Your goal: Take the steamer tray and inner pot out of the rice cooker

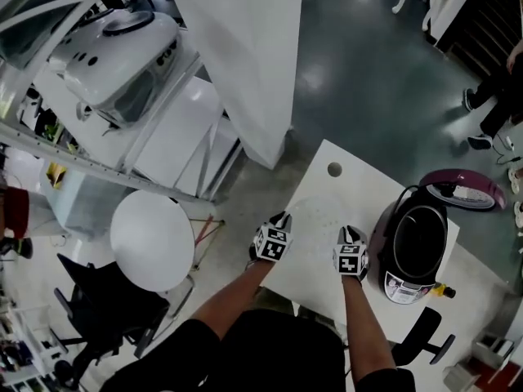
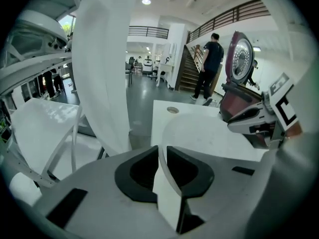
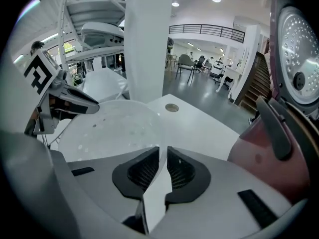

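Halfway through emptying rice cooker (image 1: 381, 247)
Clamping steamer tray (image 3: 109, 128) rim in left gripper (image 2: 162, 156), right gripper (image 3: 163, 158); inner pot (image 1: 418, 237) to follow.

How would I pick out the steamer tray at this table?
At the white table, left of the open maroon rice cooker, is the steamer tray. It is the pale, round, perforated dish whose rim the left gripper and right gripper hold.

Steamer tray (image 1: 317, 219): round, translucent white, perforated; just left of the rice cooker (image 1: 406, 280), its rim pinched between my left gripper (image 2: 162, 153) and right gripper (image 3: 163, 156). Inner pot (image 1: 418, 237): dark, seated inside the open cooker.
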`<act>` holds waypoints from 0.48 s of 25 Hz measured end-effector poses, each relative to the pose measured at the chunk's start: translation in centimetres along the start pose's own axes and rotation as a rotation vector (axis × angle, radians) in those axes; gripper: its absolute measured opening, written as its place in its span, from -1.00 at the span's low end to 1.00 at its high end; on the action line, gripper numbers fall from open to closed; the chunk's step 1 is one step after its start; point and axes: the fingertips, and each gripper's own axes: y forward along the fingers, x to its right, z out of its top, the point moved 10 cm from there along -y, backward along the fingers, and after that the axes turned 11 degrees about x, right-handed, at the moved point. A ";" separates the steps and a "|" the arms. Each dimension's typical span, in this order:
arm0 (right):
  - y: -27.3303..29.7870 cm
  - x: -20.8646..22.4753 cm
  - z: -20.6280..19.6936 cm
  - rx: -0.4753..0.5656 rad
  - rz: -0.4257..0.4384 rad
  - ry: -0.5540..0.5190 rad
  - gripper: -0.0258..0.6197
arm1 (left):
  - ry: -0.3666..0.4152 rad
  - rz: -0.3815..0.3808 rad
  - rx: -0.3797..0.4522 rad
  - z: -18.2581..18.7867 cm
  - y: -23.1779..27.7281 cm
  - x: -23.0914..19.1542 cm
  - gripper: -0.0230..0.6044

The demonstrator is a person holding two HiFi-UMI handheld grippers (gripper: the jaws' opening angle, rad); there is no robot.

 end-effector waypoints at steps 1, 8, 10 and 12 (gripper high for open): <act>0.3 -0.1 -0.3 -0.006 0.003 -0.001 -0.79 | 0.005 0.003 -0.009 -0.4 0.3 -0.1 -0.78; 1.8 -0.5 -1.5 -0.025 0.009 -0.027 -0.79 | 0.038 0.009 -0.069 -2.6 1.5 -0.2 -0.75; 2.0 -0.5 -1.9 -0.032 0.012 -0.025 -0.79 | 0.054 0.013 -0.067 -2.8 1.6 0.0 -0.76; 1.9 -0.5 -2.2 -0.033 0.014 -0.022 -0.79 | 0.055 0.017 -0.074 -3.1 1.5 0.1 -0.76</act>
